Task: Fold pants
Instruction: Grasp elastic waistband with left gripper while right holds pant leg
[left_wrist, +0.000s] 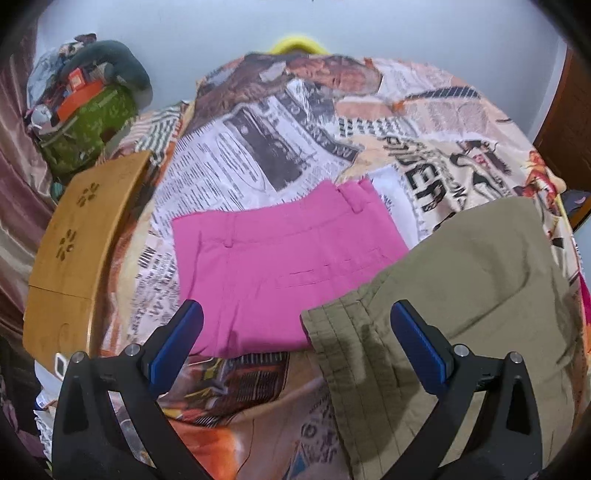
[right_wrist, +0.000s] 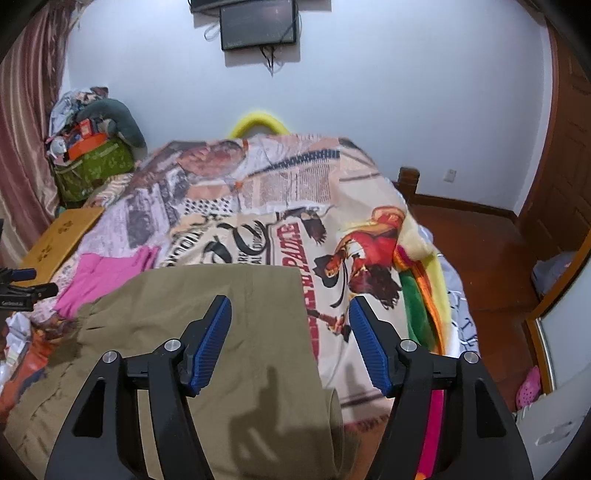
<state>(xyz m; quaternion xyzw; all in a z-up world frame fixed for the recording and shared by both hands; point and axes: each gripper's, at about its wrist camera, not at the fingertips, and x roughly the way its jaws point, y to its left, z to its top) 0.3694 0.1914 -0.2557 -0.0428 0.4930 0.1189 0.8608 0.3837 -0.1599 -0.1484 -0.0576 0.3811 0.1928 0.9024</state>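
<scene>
Both claws spread wide, holding nothing: left gripper (left_wrist: 297, 332) hovers over the khaki pants' (left_wrist: 461, 295) ribbed waistband, right gripper (right_wrist: 290, 343) straddles their right edge. Khaki pants (right_wrist: 221, 332) lie flat on the bedspread (right_wrist: 280, 206), at 4 o'clock in left view, dead centre in right. Woven, matte, soft creases. Pink shorts (left_wrist: 273, 266) touch them at 10 o'clock, partly underneath. Risks: pinching shorts along with the waistband; grabbing one layer only, so the fold skews; the printed bedspread bunching into the grip.
</scene>
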